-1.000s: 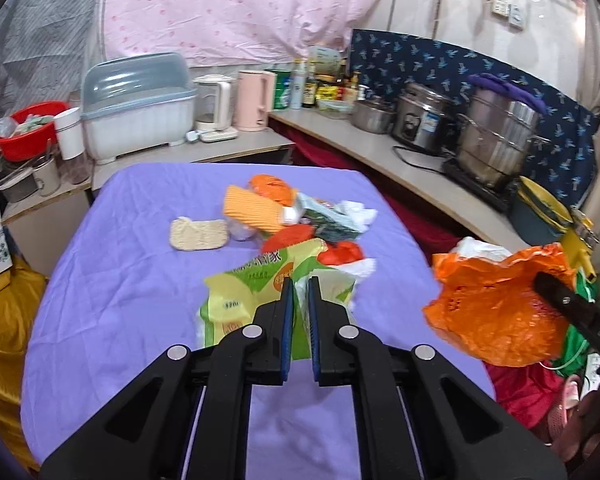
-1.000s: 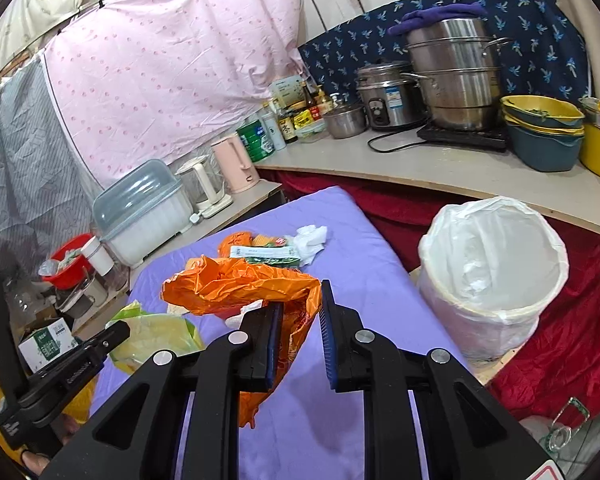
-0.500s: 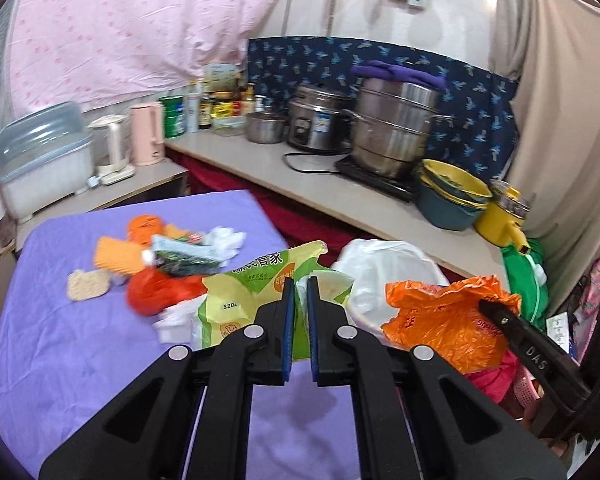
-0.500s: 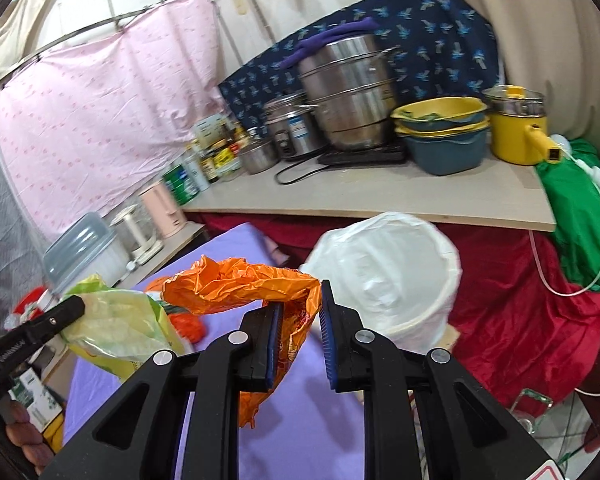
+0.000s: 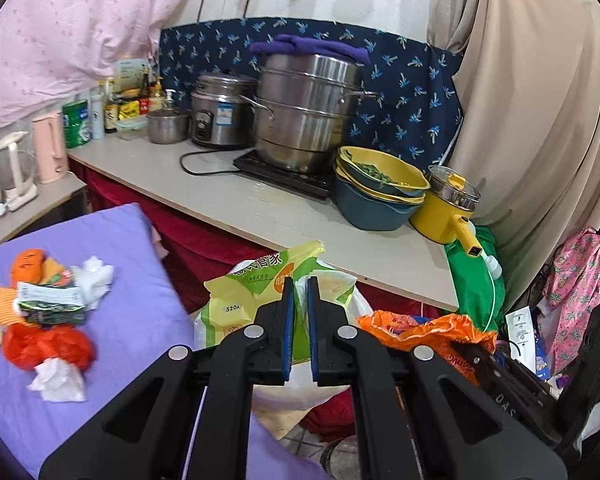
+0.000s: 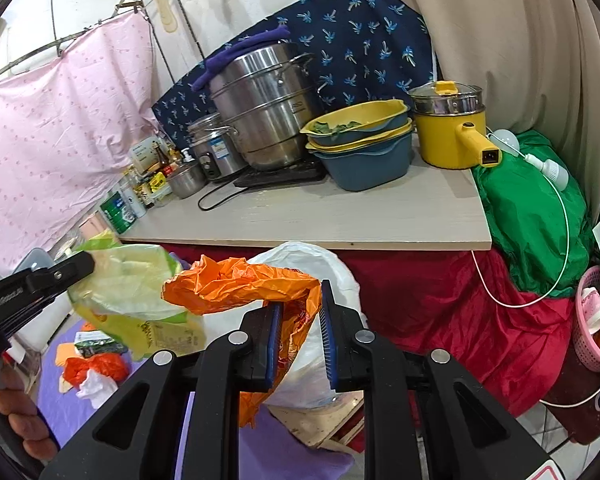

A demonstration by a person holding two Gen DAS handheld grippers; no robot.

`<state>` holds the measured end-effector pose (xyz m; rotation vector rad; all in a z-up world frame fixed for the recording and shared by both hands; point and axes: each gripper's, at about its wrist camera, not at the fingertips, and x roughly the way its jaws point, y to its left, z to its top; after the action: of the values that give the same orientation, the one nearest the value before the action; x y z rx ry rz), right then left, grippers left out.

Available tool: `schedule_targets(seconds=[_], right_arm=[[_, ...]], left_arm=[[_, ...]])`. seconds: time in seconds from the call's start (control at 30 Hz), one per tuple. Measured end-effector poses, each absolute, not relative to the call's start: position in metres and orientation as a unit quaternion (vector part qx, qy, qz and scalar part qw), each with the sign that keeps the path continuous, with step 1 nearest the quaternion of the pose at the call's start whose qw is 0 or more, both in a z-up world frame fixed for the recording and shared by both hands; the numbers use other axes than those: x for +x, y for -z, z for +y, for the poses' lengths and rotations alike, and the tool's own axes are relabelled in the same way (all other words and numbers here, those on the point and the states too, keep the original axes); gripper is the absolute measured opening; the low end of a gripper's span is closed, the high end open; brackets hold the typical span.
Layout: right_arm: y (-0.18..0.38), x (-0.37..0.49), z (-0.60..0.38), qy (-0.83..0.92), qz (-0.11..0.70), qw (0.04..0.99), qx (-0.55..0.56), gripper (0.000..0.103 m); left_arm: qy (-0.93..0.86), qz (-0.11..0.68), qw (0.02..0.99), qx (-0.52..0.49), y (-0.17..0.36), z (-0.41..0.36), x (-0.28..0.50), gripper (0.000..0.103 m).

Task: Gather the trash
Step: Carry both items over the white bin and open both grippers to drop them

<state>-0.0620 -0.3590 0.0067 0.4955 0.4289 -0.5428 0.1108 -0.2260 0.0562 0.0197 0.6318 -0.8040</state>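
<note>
My left gripper is shut on a yellow-green food bag and holds it over the white-lined trash bin. The bag also shows in the right wrist view. My right gripper has its jaws parted wider than before; an orange plastic bag hangs between them, draped over the bin's white liner. The orange bag shows in the left wrist view too. More trash lies on the purple table: a red bag, white tissues, wrappers.
A counter behind the bin holds a steel steamer pot, a rice cooker, stacked yellow and blue basins and a yellow pot. A pink basket stands on the floor at right.
Both grippers swung right from the table to above the bin, carrying their bags. The right gripper's jaws have opened wider around the orange bag.
</note>
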Motion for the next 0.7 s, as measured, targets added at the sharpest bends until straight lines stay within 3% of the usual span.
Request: schedule_targets(seconds=[0.23, 0.3, 0.4, 0.6, 0.7], right_arm=[[0.008, -0.051, -0.382, 0.269, 0.216, 0.904, 0.251, 0.017], [0.012, -0.044, -0.384, 0.267, 0.221, 0.904, 0.250, 0.017], [0.018, -0.034, -0.385, 0.261, 0.228, 0.904, 0.250, 0.017], [0.019, -0.012, -0.382, 0.242, 0.233, 0.909, 0.247, 0.017], [0.019, 0.001, -0.379, 0.235, 0.236, 0.912, 0.241, 0.017]], left_arm=[[0.388, 0.338, 0.858, 0.004, -0.019, -0.262, 0.140, 0.015], [0.374, 0.350, 0.859, 0.007, -0.007, -0.265, 0.147, 0.033], [0.353, 0.359, 0.864, -0.001, 0.002, -0.257, 0.153, 0.049], [0.315, 0.349, 0.882, 0.001, 0.005, -0.235, 0.156, 0.067], [0.301, 0.347, 0.888, -0.002, 0.005, -0.222, 0.158, 0.070]])
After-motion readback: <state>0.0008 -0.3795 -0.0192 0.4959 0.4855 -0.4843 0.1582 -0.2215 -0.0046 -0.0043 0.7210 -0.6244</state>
